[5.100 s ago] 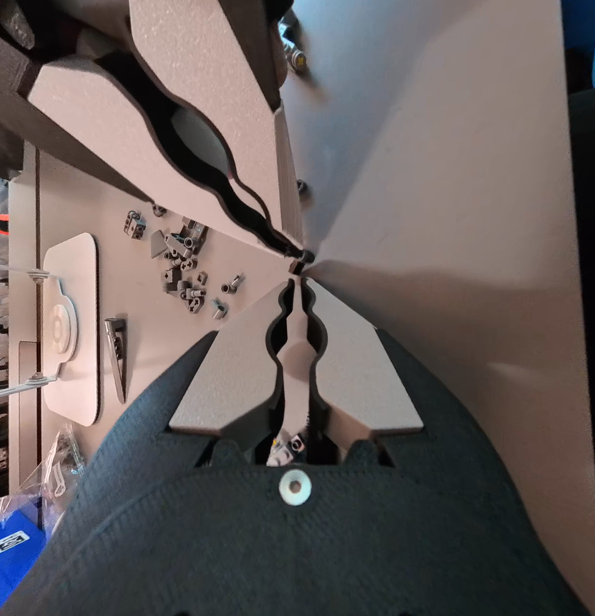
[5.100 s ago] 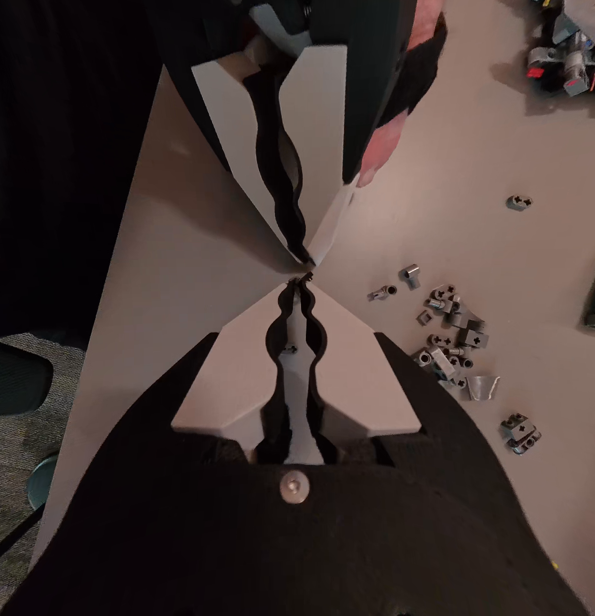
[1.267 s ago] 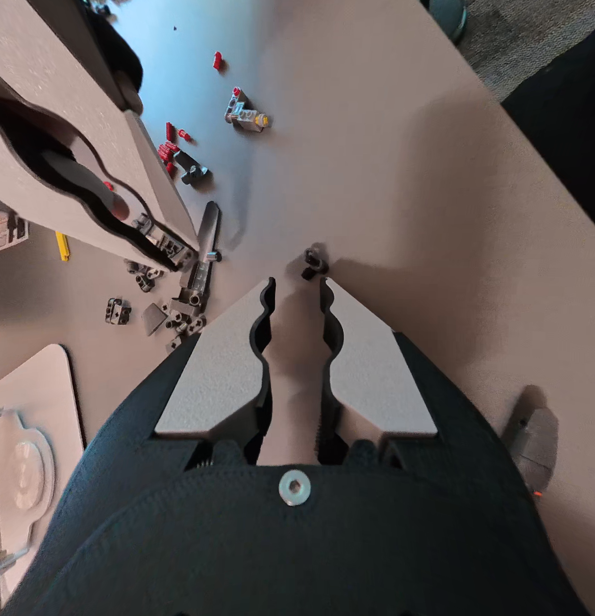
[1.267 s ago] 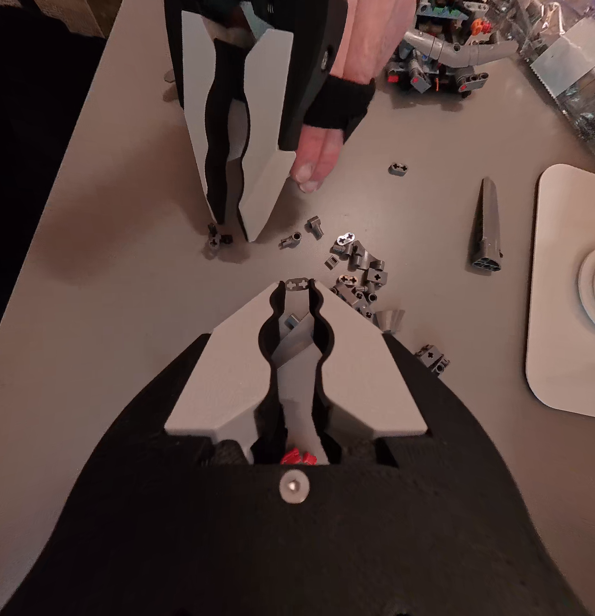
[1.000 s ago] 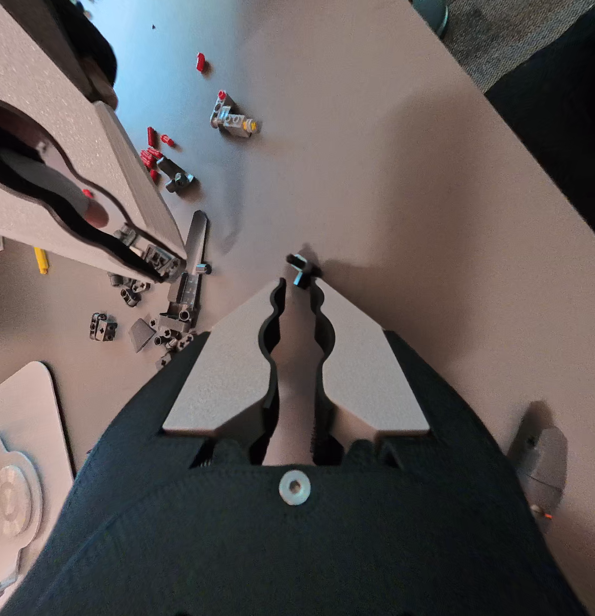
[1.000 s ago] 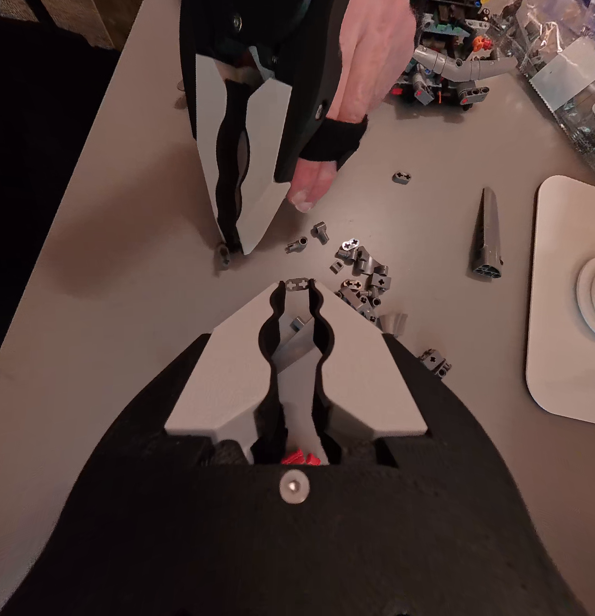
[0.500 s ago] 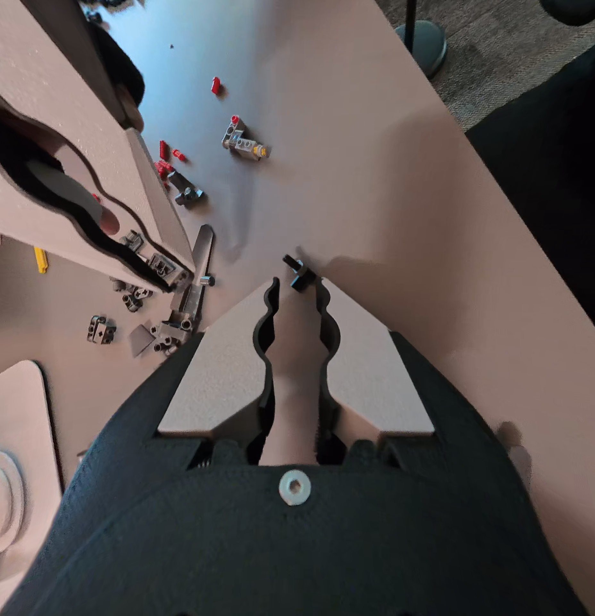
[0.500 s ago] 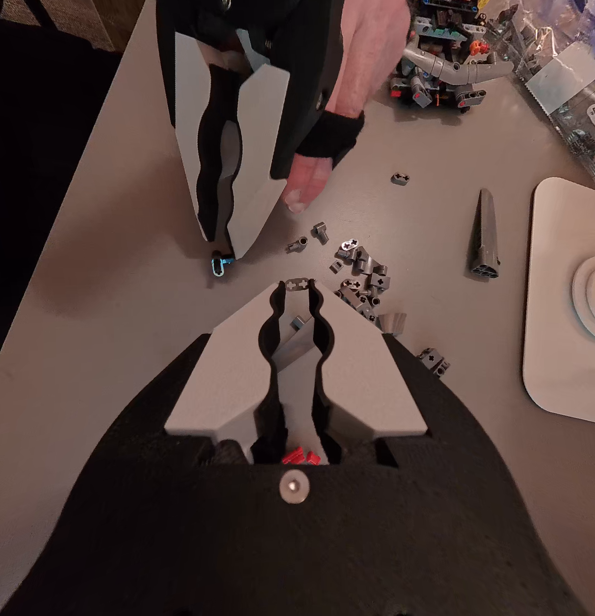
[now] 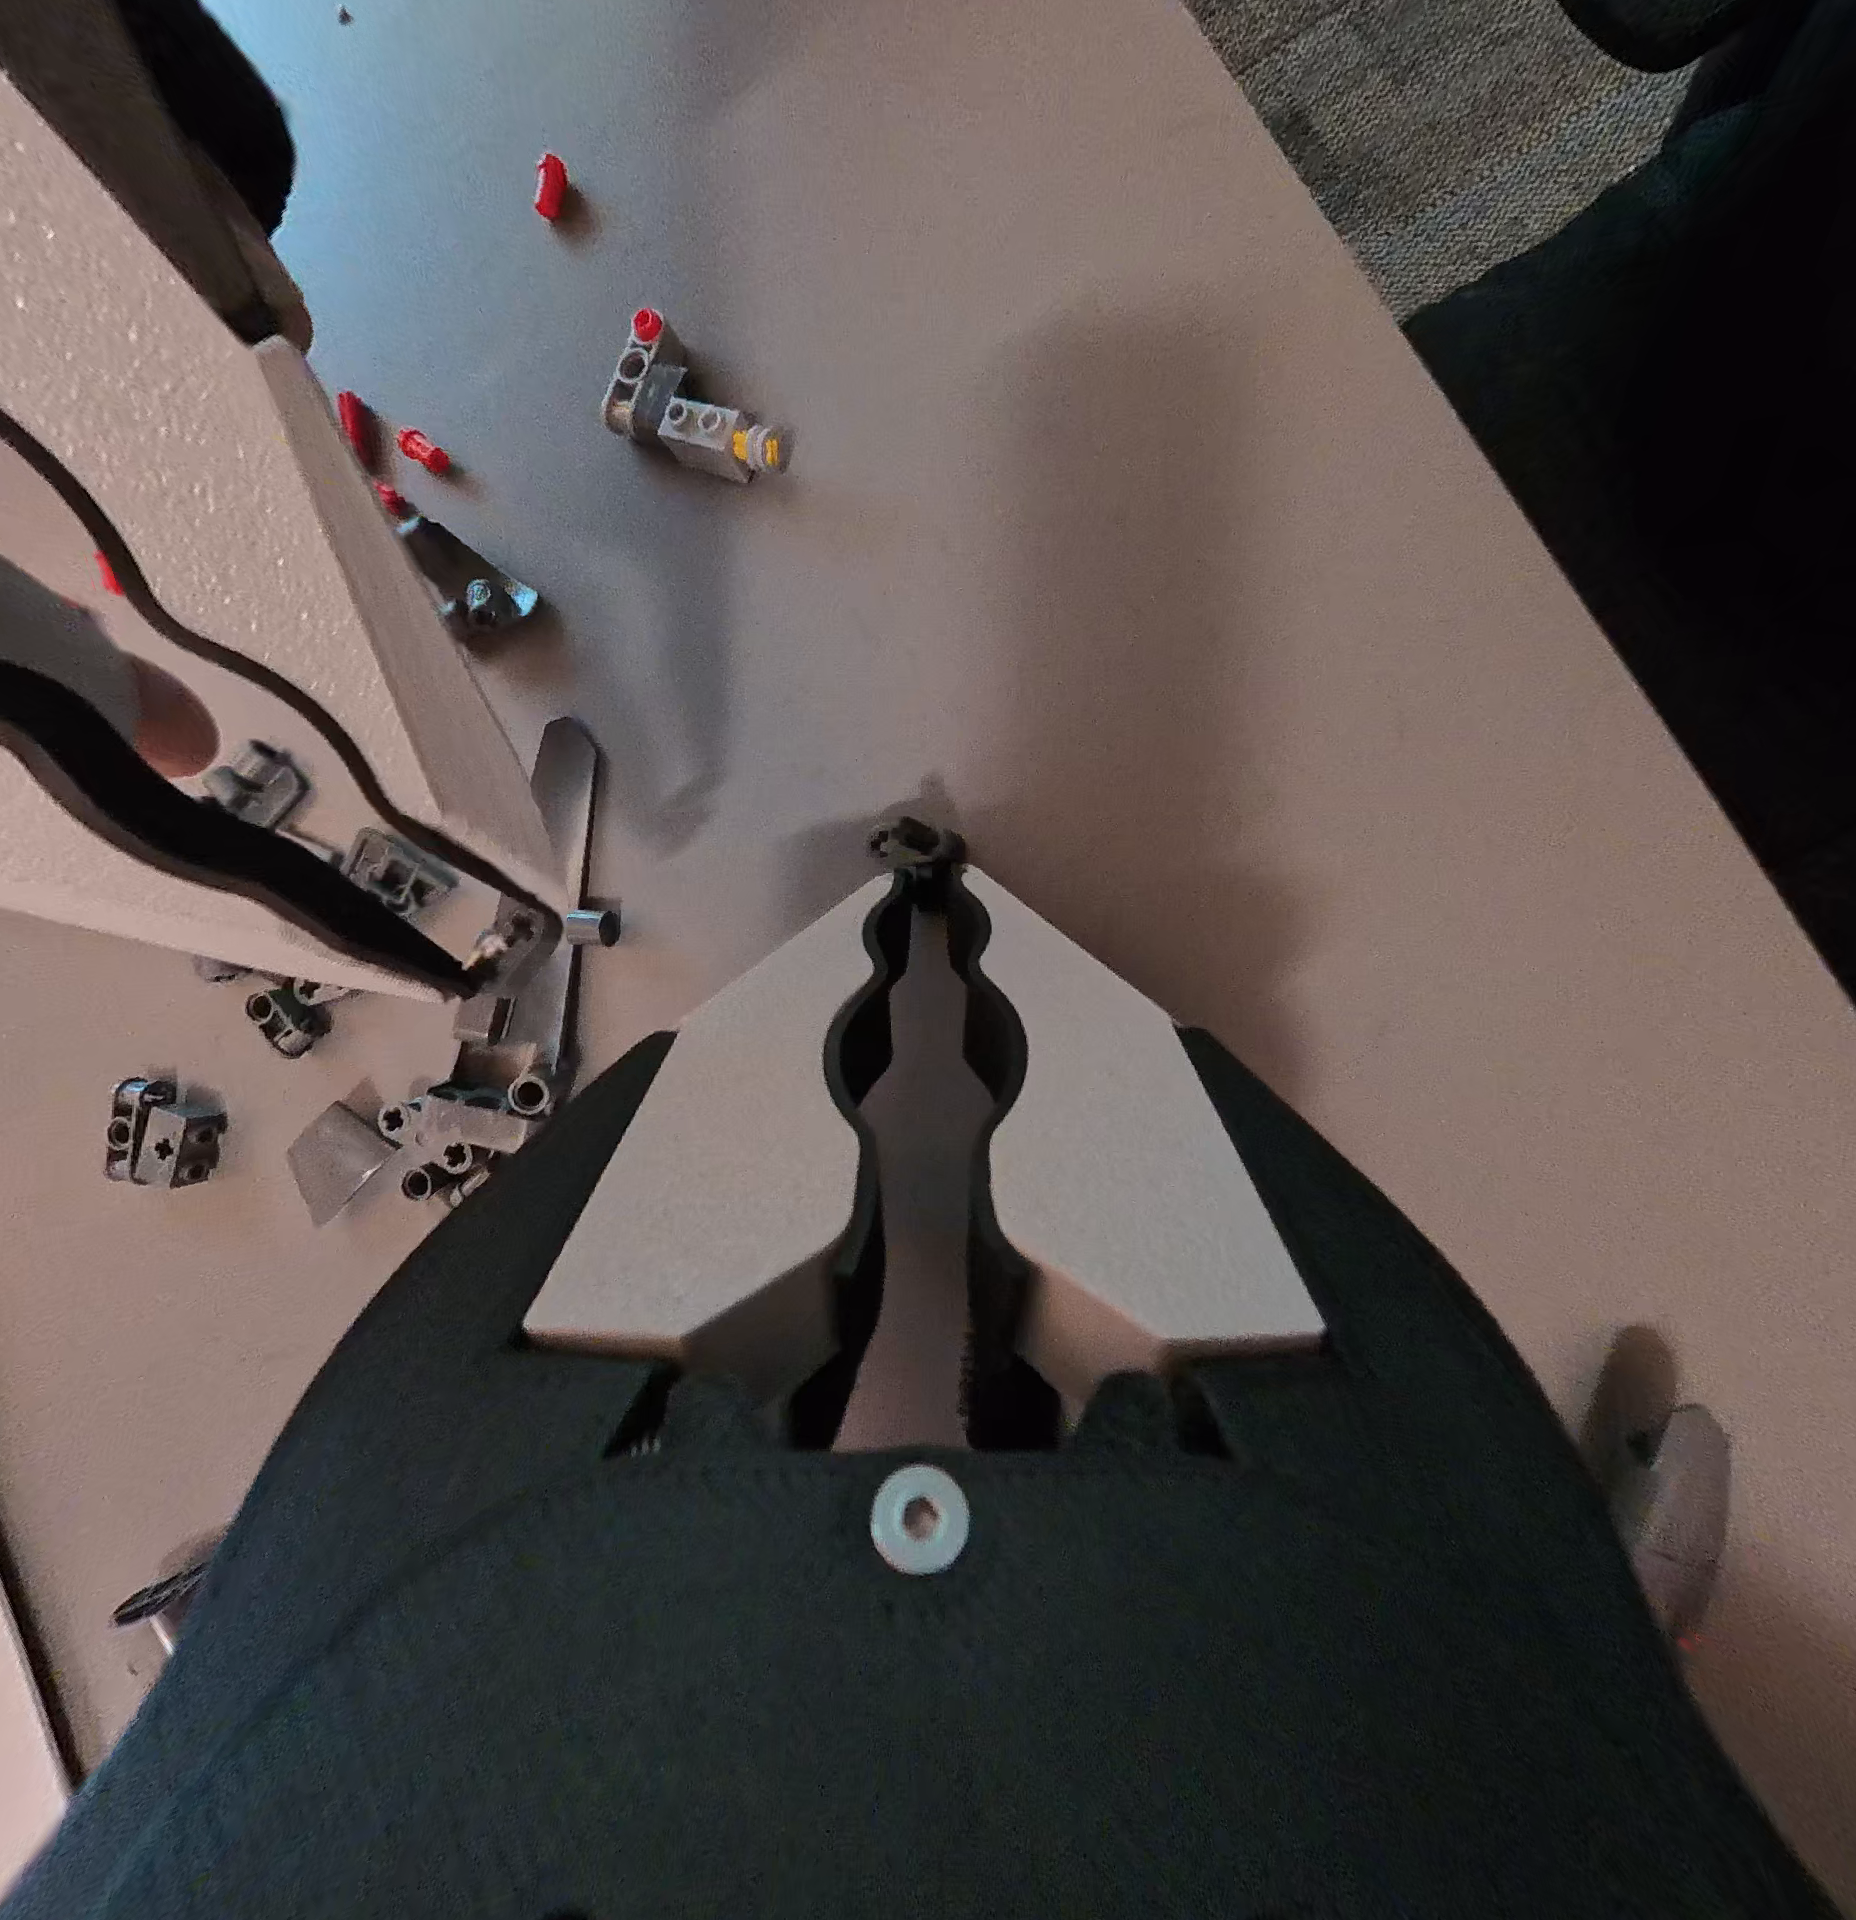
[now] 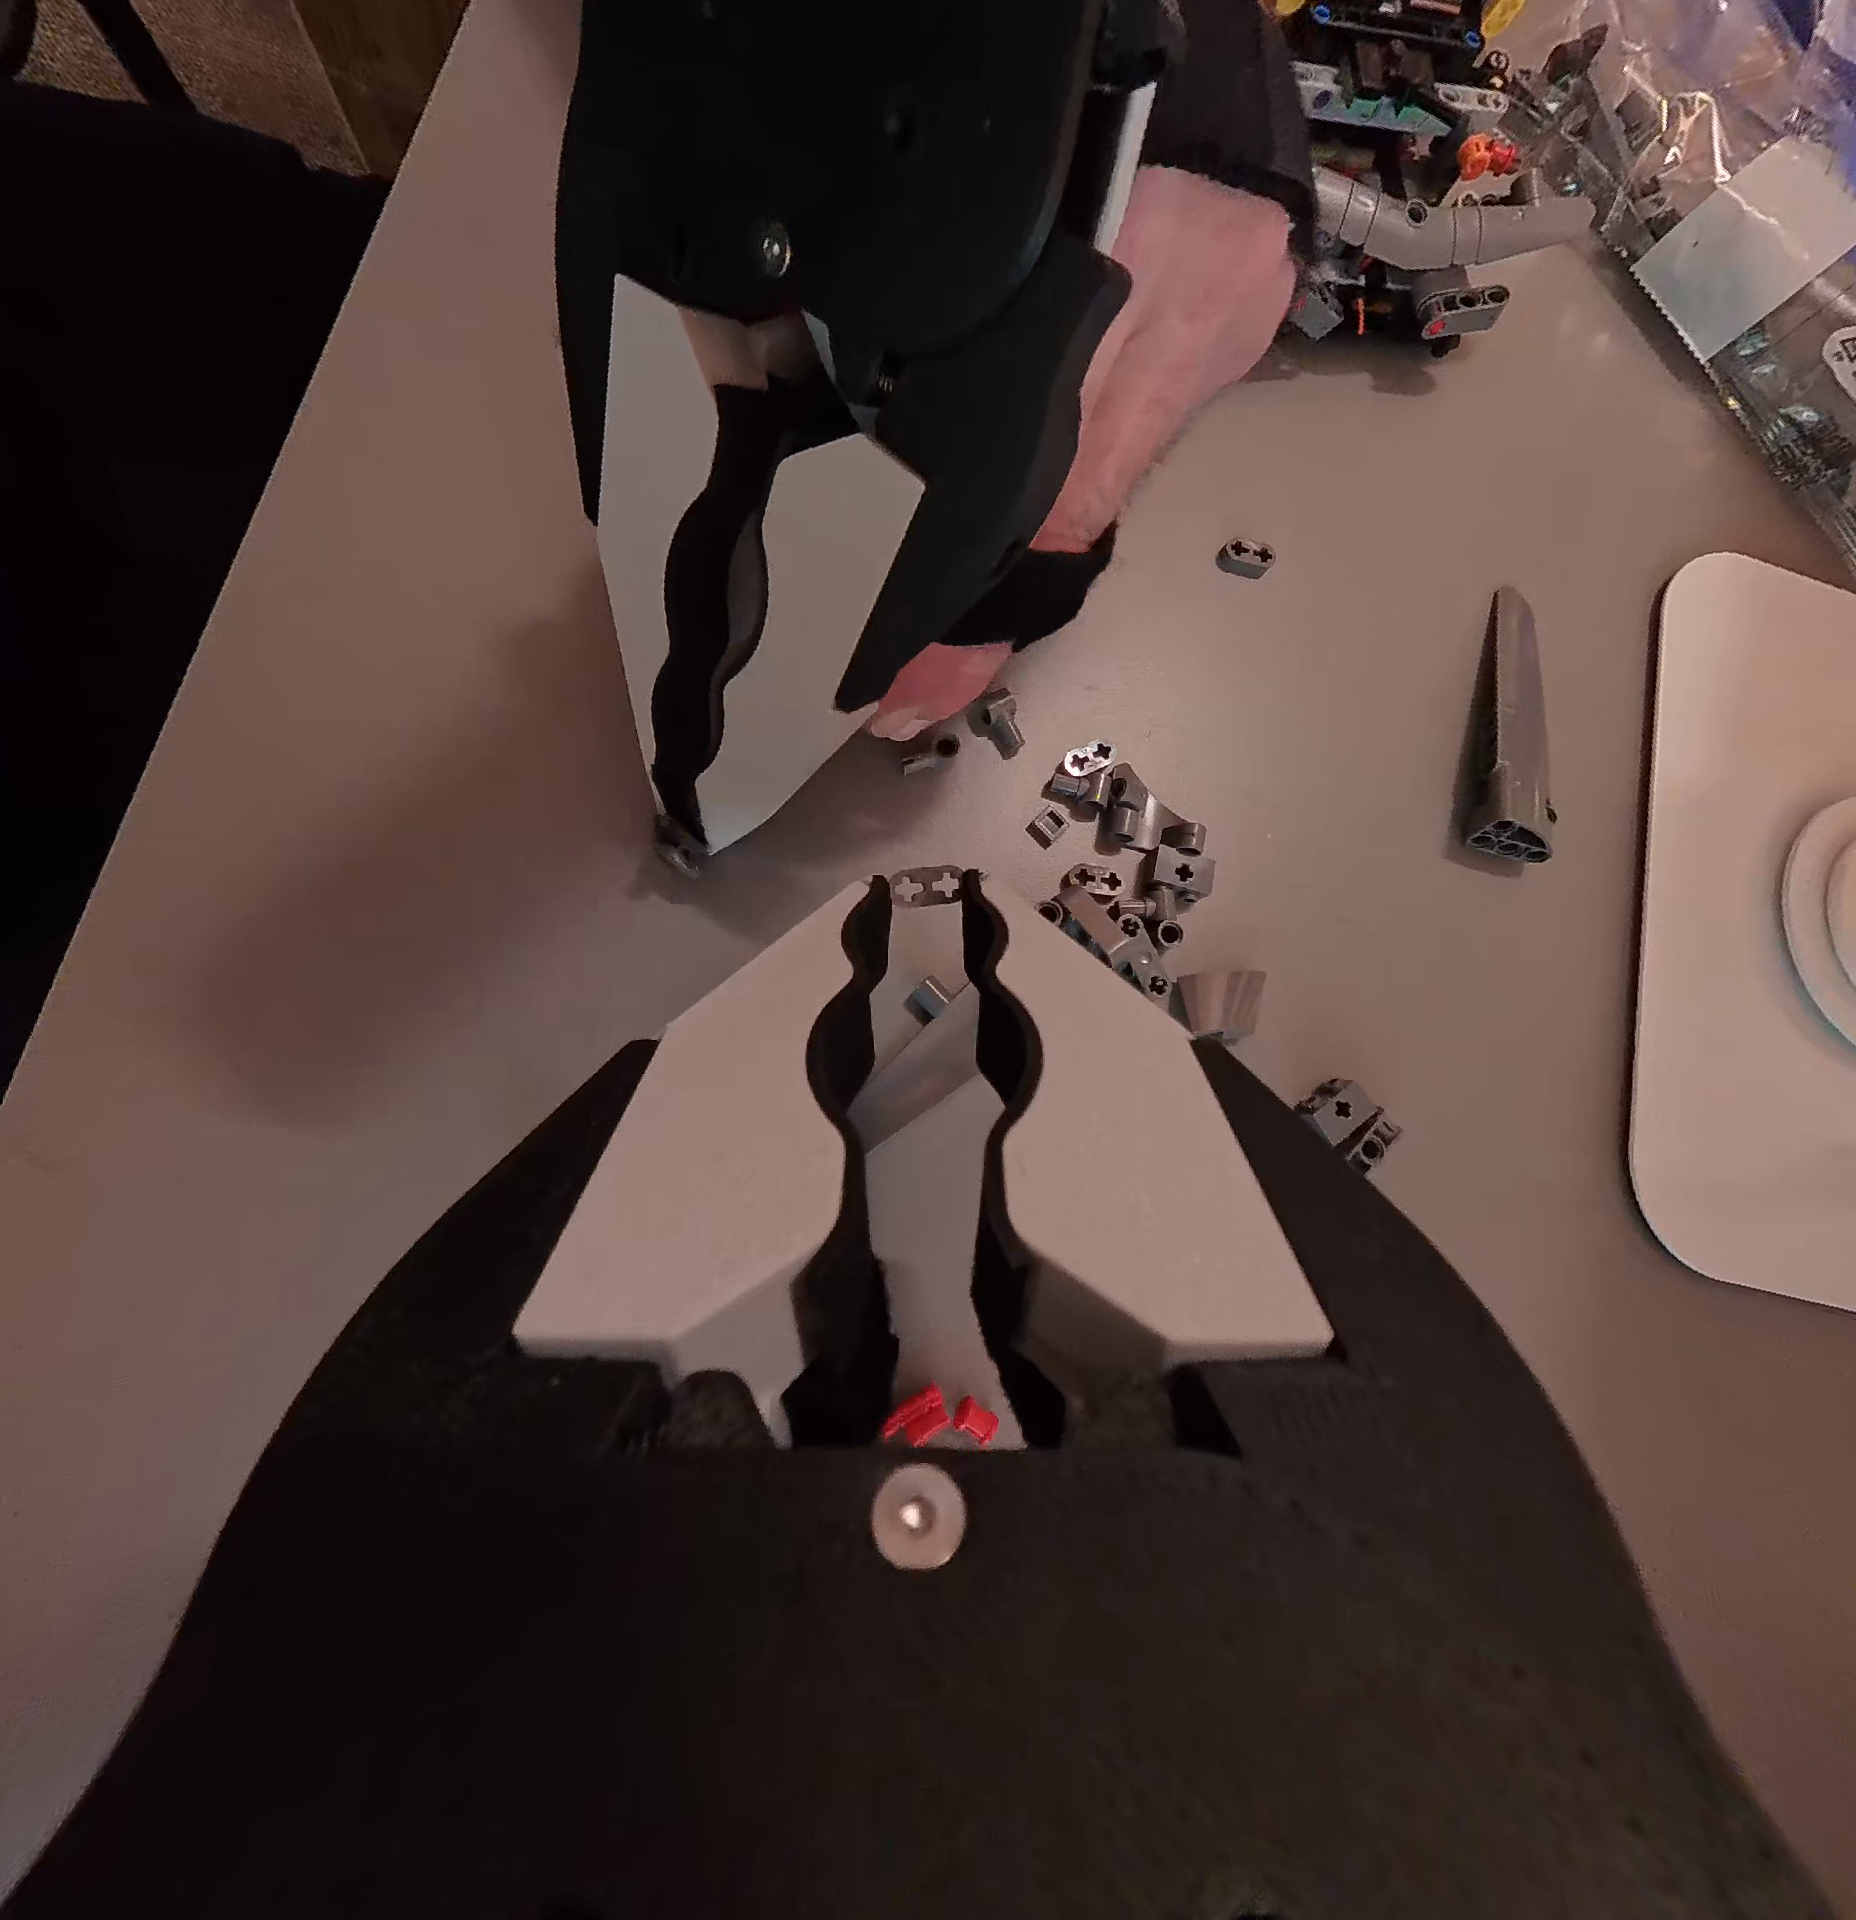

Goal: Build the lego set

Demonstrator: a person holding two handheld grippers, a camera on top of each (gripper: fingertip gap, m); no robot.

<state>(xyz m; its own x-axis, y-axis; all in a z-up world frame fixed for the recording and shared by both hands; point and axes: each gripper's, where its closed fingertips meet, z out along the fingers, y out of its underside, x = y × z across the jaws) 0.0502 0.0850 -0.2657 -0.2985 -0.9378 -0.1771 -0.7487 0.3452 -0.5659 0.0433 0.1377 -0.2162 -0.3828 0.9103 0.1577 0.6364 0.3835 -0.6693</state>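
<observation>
Left fingers point(image 9: 908, 902) have closed on small dark connector point(image 9: 908, 840); right fingers point(image 10: 991, 914) pinch grey two-hole link point(image 10: 928, 886).

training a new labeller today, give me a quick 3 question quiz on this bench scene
1. True or false: the right gripper grips a flat grey two-hole link at its tips.
2. The loose red pieces lie on: A) the table B) the white tray C) the floor.
3. What is at the left gripper's tips?

Key: 1 true; 2 A; 3 a small dark connector piece, down at the table surface.
</observation>
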